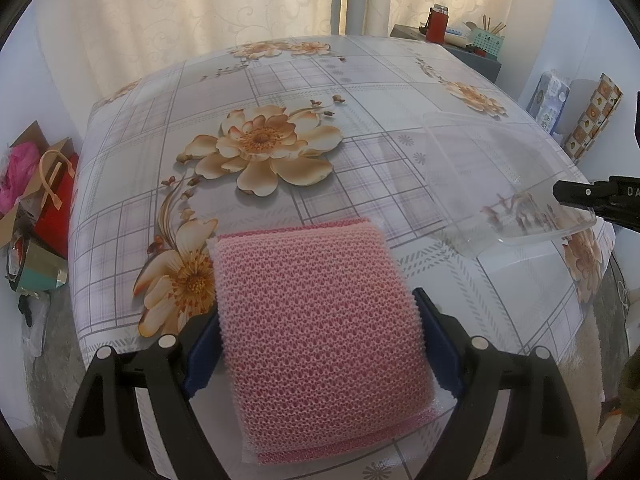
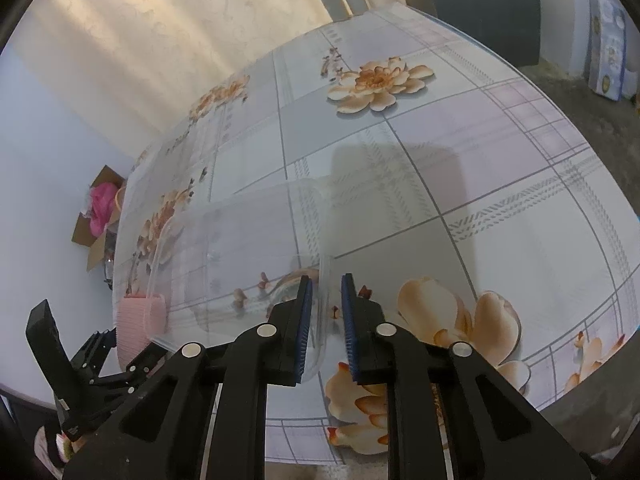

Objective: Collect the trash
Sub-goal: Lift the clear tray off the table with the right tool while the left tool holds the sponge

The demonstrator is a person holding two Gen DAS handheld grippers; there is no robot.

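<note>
My left gripper [image 1: 318, 308] is shut on a pink mesh sponge [image 1: 304, 264], its blue pads pressing the sponge's two sides just above the flowered table [image 1: 360, 80]. A clear plastic container [image 1: 500, 168] lies on the table to the right. My right gripper [image 2: 326, 280] straddles the container's near wall [image 2: 325, 300]. Its jaws stand slightly apart, and a small gap shows on each side of the wall, so the pads do not press on it. In the left wrist view the tip of the right gripper [image 1: 576, 192] shows at the container's right edge. The pink sponge [image 2: 140, 324] also shows at the lower left of the right wrist view.
On the floor left of the table are a cardboard box with pink stuff [image 1: 20, 176], a red bag [image 1: 56, 196] and a tape roll [image 1: 20, 260]. Behind, a grey cabinet [image 2: 488, 12] carries a red flask [image 1: 436, 24]. Packages [image 1: 552, 96] lean at the right wall.
</note>
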